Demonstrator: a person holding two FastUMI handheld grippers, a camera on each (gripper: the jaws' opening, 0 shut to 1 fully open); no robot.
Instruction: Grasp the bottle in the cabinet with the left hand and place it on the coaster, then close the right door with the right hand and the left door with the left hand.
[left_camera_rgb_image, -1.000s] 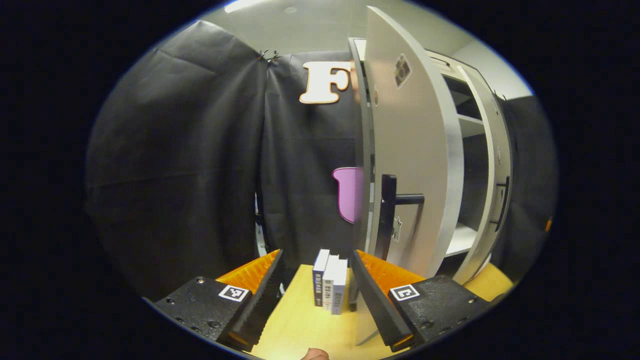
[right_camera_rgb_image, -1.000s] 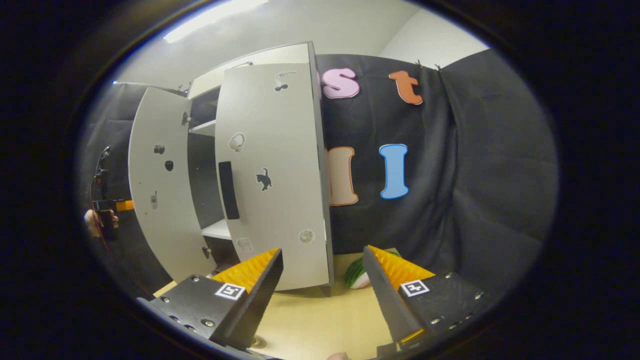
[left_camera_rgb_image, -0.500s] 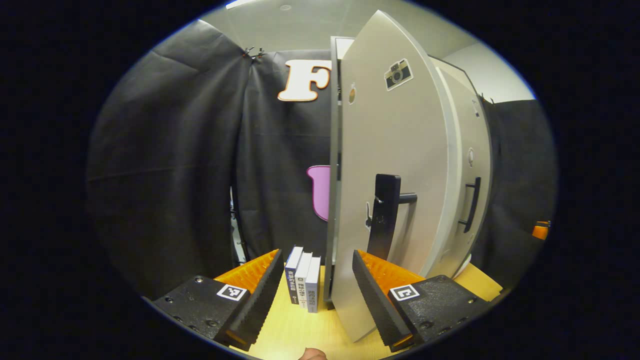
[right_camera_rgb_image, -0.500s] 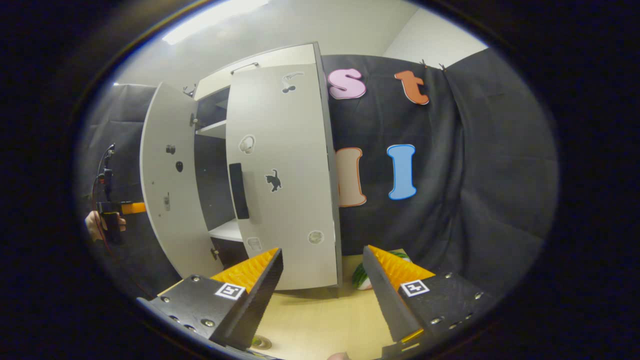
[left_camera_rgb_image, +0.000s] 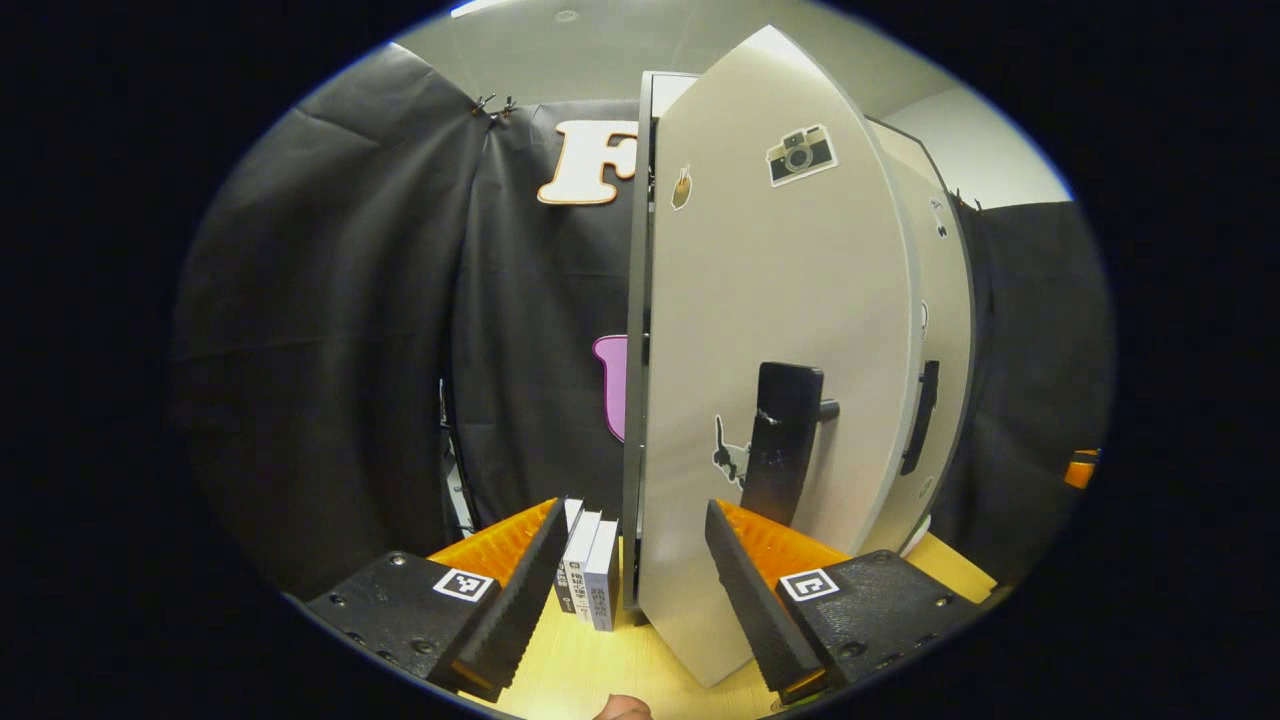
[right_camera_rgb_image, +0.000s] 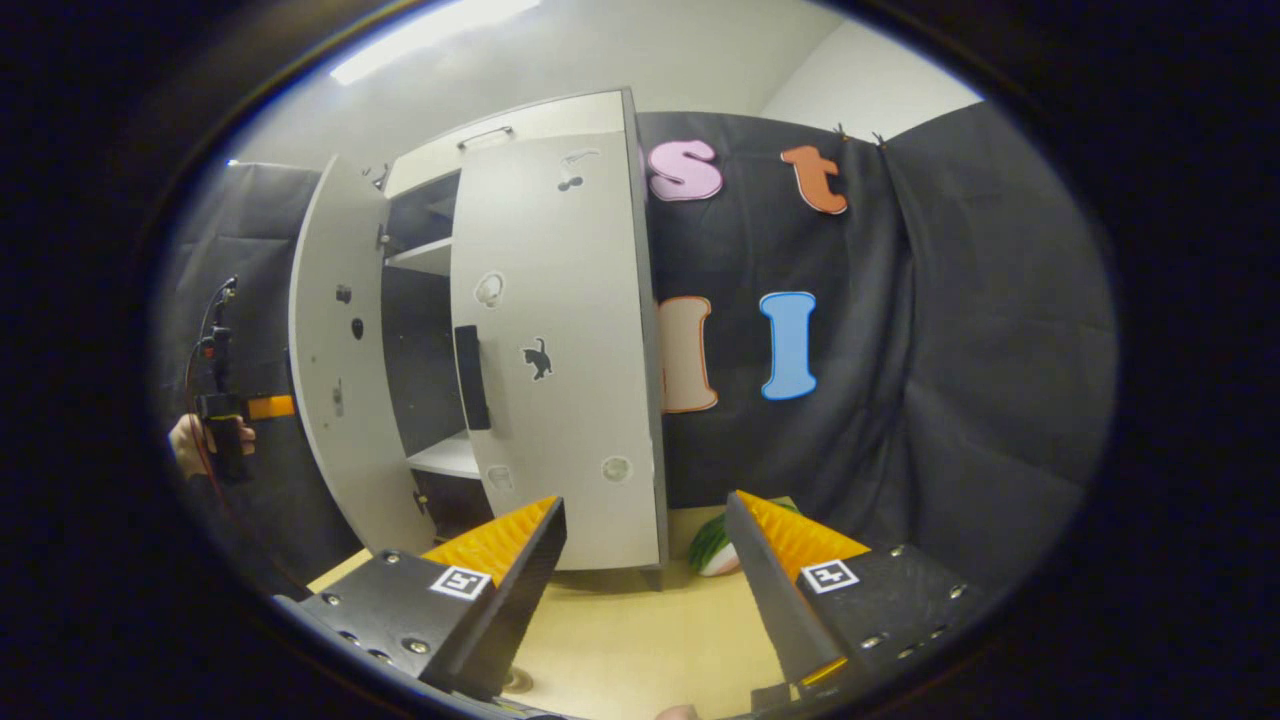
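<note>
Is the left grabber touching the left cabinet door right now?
Apart. In the right gripper view the left gripper, in a hand, sits beside the left door with dark wall showing between them.

- Left door (left_camera_rgb_image: 790, 330): pale grey panel, upright, partly swung shut, straight ahead of the left gripper's fingers; camera sticker near its top, black bar handle (left_camera_rgb_image: 785, 440) low down
- Right door (right_camera_rgb_image: 555, 340): pale grey, upright, nearly shut, ahead and left of the right gripper's fingers; black handle (right_camera_rgb_image: 470, 377) by its inner edge, cat sticker mid-panel
</note>
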